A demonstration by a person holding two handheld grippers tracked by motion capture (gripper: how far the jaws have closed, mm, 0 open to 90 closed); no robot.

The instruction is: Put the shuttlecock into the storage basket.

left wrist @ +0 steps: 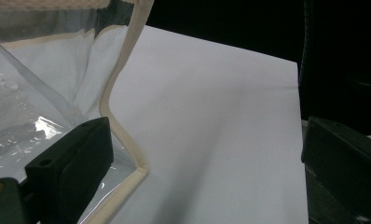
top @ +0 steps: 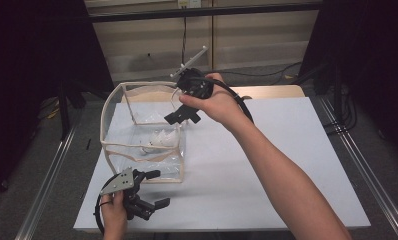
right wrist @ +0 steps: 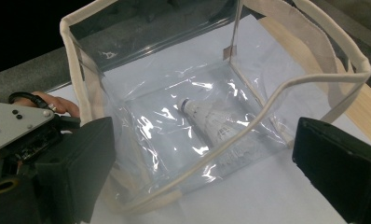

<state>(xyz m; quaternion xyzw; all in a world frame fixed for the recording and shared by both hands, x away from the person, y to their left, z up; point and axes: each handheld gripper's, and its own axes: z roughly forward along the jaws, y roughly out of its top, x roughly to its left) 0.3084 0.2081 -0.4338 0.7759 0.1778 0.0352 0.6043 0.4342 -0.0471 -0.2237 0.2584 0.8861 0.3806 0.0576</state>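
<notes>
shuttlecock [right wrist: 210, 120] lies in clear bag [top: 116, 100]; right tool [top: 183, 115] open above.

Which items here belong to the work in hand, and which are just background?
In the job:
clear plastic bag with cream fabric trim
white feathered shuttlecock inside it
left gripper, open
right gripper, open

Background:
white table sheet
wooden tabletop edge

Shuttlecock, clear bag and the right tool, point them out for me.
shuttlecock [right wrist: 207, 119], right gripper view, on its feather skirt.
clear bag [top: 113, 97], high view, on its cream rim.
right tool [top: 182, 116], high view, midway between its fingertips.
</notes>
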